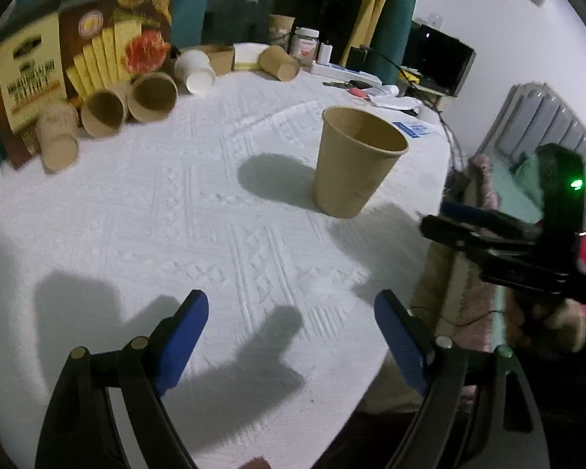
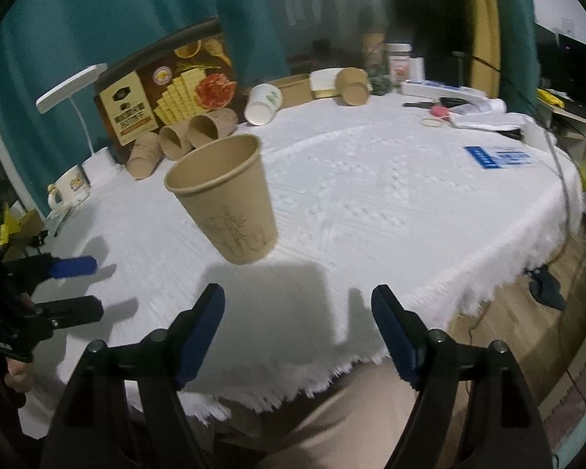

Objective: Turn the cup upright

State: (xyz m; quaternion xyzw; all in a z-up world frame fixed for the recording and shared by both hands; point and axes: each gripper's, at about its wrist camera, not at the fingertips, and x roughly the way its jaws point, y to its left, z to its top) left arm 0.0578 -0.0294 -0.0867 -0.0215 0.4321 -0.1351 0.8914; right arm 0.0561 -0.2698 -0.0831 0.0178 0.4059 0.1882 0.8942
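Left gripper [image 1: 291, 336]: wide, holding nothing, low at the near edge of the table [image 1: 144, 215]. Right gripper [image 2: 297, 332]: wide too, holding nothing, also at the near edge, just past the fringe of the cloth [image 2: 390, 203]. Each one in sight of the other camera, off to the side, blue pads apart.

Cup [image 1: 357, 162]: brown paper, standing on its base on the white cloth, mouth up, nothing inside as far as can be seen. In the middle of the table, a bit to the right in the left view. Touched by neither gripper. Well in front of both. Dark shadow on the cloth beside it. A little drawing on its side in the right view [image 2: 224, 195]. Looks tilted there, but most likely just the bendy lens.

Far left: a bunch of other brown cups [image 1: 101, 113] lying on their sides by a big food box [image 1: 54, 78]. A white cup [image 1: 195, 72] lying down near them. More stuff at the far edge: a jar [image 1: 304, 45], papers, a lamp [image 2: 68, 88] in the right view.

Step in hand: looks like the end. Cup already upright, so the flip seems done. Both grippers clear of it.

Next move, as a guess: nothing more for this cup. Best to keep both grippers away and not bump it, since a light paper cup tips over fast. If another go is wanted, a reach to the lying cups at the far left, with pads wide.
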